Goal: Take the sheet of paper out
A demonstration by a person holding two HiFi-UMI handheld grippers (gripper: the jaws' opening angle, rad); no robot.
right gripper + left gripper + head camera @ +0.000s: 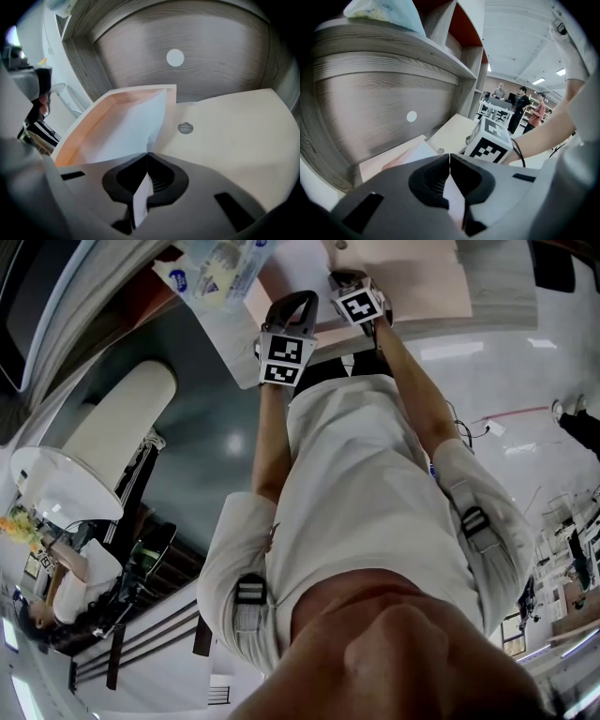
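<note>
A beige folder (225, 126) with a snap button (185, 127) lies on the desk under a wooden shelf, its peach inside showing. A white sheet of paper (124, 133) lies in the open folder and runs down between the jaws of my right gripper (147, 157), which is shut on it. In the left gripper view, my left gripper (449, 157) is shut on a thin pale edge, apparently the folder's (393, 159); the right gripper's marker cube (490, 143) sits just beyond. The head view shows the left gripper (300, 298) and right gripper (343, 279) close together at the folder (422, 277).
A wood-grain back panel (197, 51) with a round white cap (175, 57) rises behind the folder. A plastic bag (386, 11) lies on the shelf above. Other people stand by desks (520, 105) far off. A white pillar (122, 418) stands at the left.
</note>
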